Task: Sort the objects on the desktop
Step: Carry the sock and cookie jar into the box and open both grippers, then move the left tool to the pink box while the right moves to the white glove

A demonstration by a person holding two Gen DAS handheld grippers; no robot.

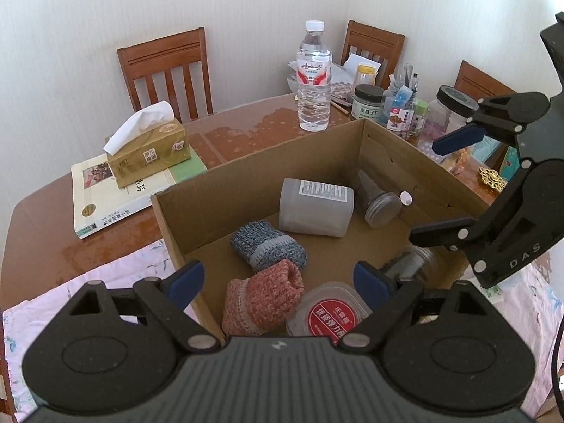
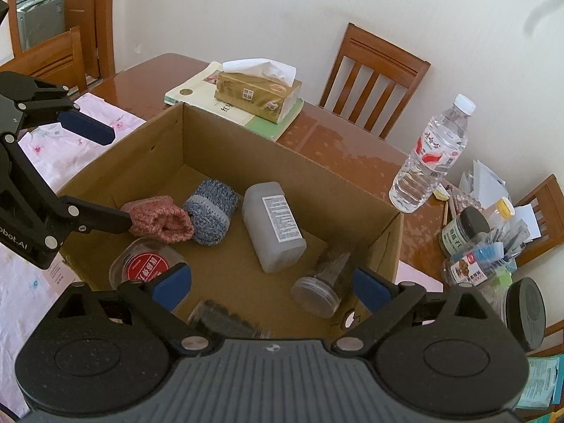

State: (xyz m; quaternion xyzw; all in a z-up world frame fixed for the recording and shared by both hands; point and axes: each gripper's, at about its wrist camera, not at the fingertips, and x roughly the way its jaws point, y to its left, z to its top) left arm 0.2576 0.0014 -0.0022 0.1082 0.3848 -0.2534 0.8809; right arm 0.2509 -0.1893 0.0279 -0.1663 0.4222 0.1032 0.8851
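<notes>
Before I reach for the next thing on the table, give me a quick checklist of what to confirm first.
1. Left claw open, holding nothing: ok.
2. Right claw open, holding nothing: ok.
3. Room left in the cardboard box: ok, bare floor shows at its back left corner.
4. Water bottle upright on the table with its cap on: ok.
5. Grey bottle in the box lying settled on its side: ok.
6. Whether the tissue box on the book is meant for sorting: cannot tell.
</notes>
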